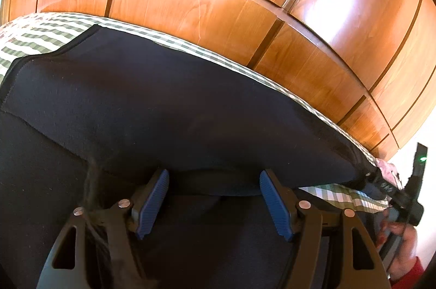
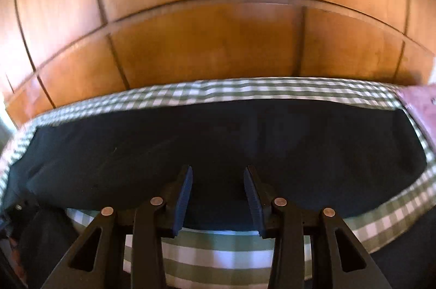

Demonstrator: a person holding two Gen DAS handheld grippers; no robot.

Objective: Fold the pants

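The left gripper (image 1: 214,200) stands wide open over the dark pants (image 1: 163,103), nothing pinched between its blue pads (image 1: 152,203). The right gripper (image 2: 218,200) is partly open and empty above the pants' near edge. The pants (image 2: 218,142) lie flat on a green checked cover (image 2: 218,253), which ends at a wooden wardrobe (image 2: 204,43). The right view is smeared. At the pants' far right end, a hand (image 1: 403,240) on a gripper shows, cut off.

Dark navy pants (image 2: 218,136), apparently folded, flat on checked cover (image 2: 245,88)
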